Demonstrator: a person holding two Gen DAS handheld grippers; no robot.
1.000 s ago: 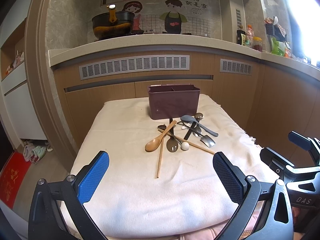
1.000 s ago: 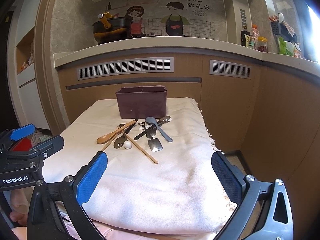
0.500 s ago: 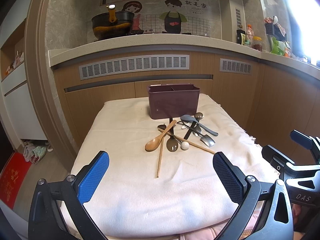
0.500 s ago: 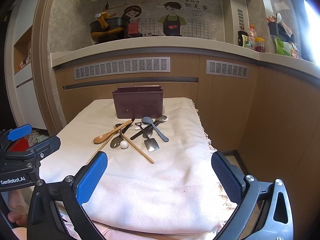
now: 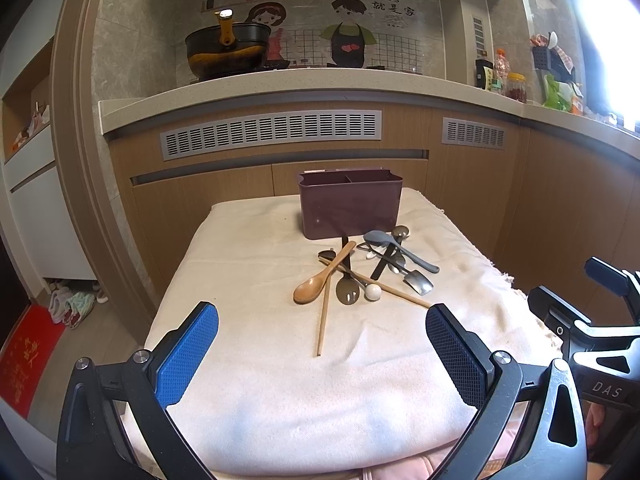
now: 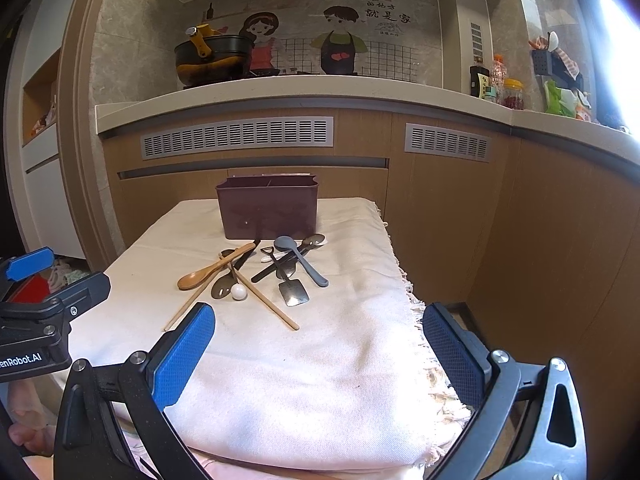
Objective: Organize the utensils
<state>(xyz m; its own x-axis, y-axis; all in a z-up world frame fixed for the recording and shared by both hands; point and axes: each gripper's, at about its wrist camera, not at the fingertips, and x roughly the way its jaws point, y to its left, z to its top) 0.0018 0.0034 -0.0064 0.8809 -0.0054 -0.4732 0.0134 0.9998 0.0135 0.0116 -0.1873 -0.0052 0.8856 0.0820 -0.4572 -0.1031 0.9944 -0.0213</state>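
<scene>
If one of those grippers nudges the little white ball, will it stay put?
Probably not. The white ball looks round and smooth, so it would likely roll. The soft cloth may slow it, and the chopstick beside it might block one side.

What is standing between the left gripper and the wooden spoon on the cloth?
Nothing visible. The left gripper is open, and only bare cloth lies before the wooden spoon. One chopstick lies just beside it.
</scene>
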